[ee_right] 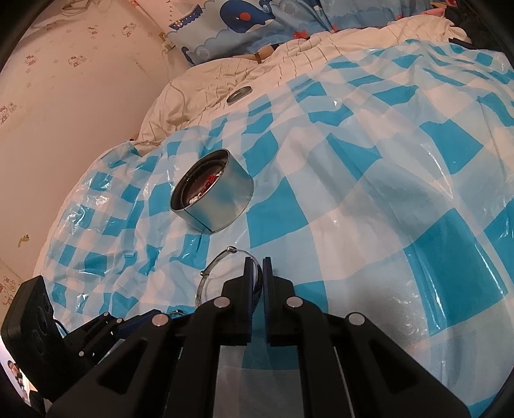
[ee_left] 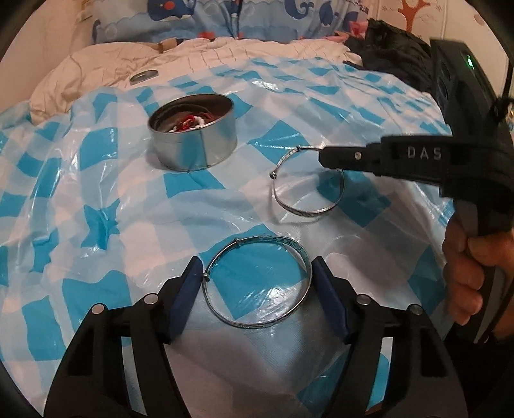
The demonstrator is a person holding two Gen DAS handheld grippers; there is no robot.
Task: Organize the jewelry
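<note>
A round metal tin (ee_left: 192, 135) with red and white beads inside stands on the blue-checked plastic sheet (ee_left: 96, 193); it also shows in the right wrist view (ee_right: 218, 196). My left gripper (ee_left: 257, 273) is open, its blue pads on either side of a silver bangle (ee_left: 298, 254) lying flat on the sheet. My right gripper (ee_right: 258, 262) is shut on a second silver bangle (ee_right: 218, 260), holding it upright by its rim. In the left wrist view that bangle (ee_left: 308, 210) hangs from the right gripper's fingertips (ee_left: 331, 157), its lower edge near the sheet.
A cream quilt (ee_left: 112, 67) lies behind the sheet with a metal ring or lid (ee_left: 143, 75) on it. A whale-print pillow (ee_right: 257, 19) and dark clothing (ee_left: 392, 54) lie at the back. A wall (ee_right: 80, 112) runs along the left.
</note>
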